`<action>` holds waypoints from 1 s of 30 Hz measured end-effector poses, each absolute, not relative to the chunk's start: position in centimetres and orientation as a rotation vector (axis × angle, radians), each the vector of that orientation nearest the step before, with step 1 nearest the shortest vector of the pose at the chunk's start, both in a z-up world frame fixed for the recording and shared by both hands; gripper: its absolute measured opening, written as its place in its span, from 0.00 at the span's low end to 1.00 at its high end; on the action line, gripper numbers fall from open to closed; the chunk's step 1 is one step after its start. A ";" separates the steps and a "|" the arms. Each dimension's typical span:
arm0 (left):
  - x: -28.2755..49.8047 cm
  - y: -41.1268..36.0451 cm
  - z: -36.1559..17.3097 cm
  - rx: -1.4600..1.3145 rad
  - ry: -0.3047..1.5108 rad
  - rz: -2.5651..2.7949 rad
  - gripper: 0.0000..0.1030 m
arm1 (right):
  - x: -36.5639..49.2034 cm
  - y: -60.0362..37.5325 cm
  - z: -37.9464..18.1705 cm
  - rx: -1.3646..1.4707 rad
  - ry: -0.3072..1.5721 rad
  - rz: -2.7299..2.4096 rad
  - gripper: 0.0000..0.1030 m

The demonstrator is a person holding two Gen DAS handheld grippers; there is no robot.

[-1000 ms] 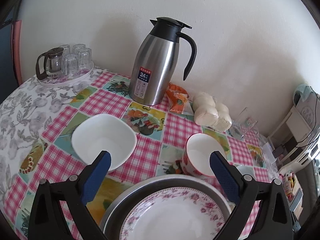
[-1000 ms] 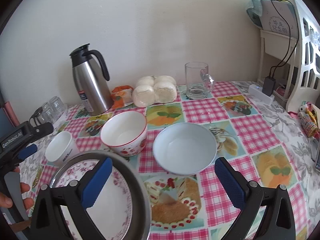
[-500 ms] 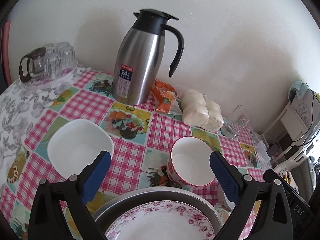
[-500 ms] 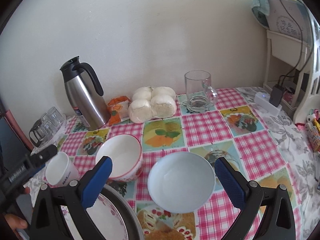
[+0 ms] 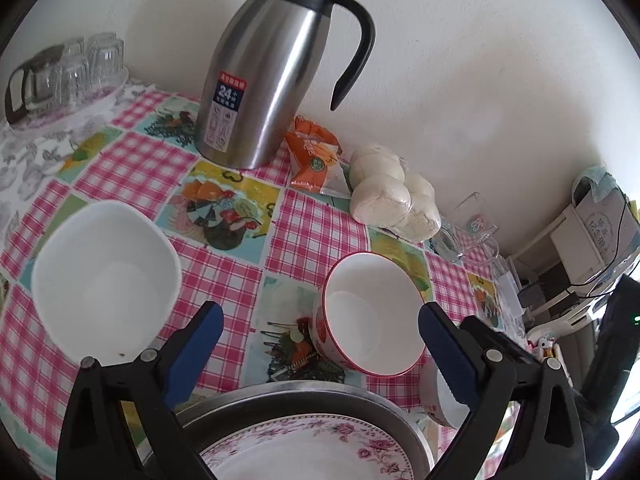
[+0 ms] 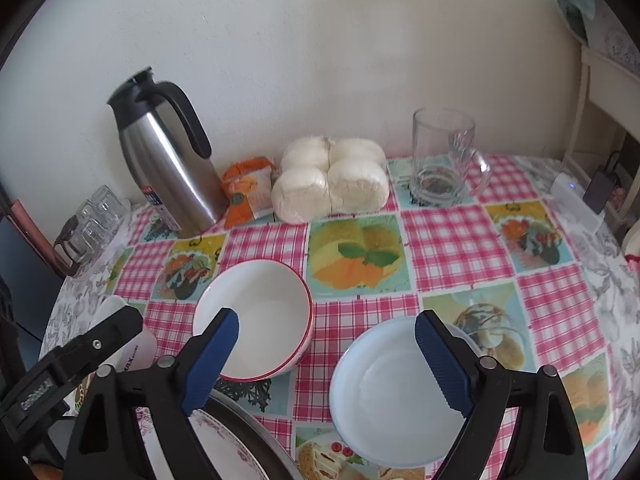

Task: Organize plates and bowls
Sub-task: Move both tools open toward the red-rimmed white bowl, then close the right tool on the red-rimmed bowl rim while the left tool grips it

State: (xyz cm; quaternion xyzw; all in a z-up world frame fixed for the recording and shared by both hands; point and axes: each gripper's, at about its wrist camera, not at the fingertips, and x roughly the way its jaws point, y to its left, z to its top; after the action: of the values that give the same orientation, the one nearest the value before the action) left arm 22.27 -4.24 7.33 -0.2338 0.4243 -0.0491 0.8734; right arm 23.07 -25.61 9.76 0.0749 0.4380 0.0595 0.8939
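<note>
A red-rimmed white bowl (image 5: 370, 312) stands on the checked tablecloth; it also shows in the right wrist view (image 6: 256, 320). A white square bowl (image 5: 104, 280) sits to its left. A plain white round bowl (image 6: 396, 392) sits to its right. A pink-flowered plate (image 5: 304, 452) lies in a metal pan (image 5: 280, 400) at the near edge. My left gripper (image 5: 320, 344) is open and empty above the pan, near the red-rimmed bowl. My right gripper (image 6: 326, 356) is open and empty, between the red-rimmed bowl and the round bowl.
A steel thermos jug (image 5: 272, 76), an orange snack packet (image 5: 316, 156), bagged buns (image 6: 332, 184) and a glass mug (image 6: 442, 156) line the wall. A tray of glasses (image 5: 64, 76) stands far left. A white cup (image 6: 136, 344) stands by the left gripper. A shelf (image 6: 608, 92) stands at right.
Both grippers have moved forward and lower toward the bowls. The red-rimmed bowl now lies closer between the left fingers. Both stay open.
</note>
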 end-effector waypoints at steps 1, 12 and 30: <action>22.5 -4.2 7.1 -0.496 0.896 -0.106 0.95 | 23.4 -25.4 9.3 0.154 0.923 0.127 0.82; 24.4 -5.2 5.6 -0.485 0.939 -0.125 0.94 | 26.3 -24.8 5.9 0.166 1.028 0.111 0.77; 25.5 -5.6 3.3 -0.481 1.017 -0.145 0.57 | 28.4 -22.8 4.2 0.164 1.081 0.146 0.41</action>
State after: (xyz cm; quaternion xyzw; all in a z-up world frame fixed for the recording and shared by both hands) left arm 25.46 -5.56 3.25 -0.2280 0.4815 -0.0688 0.8434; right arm 28.35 -22.85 4.21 0.0780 0.5137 0.0695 0.8516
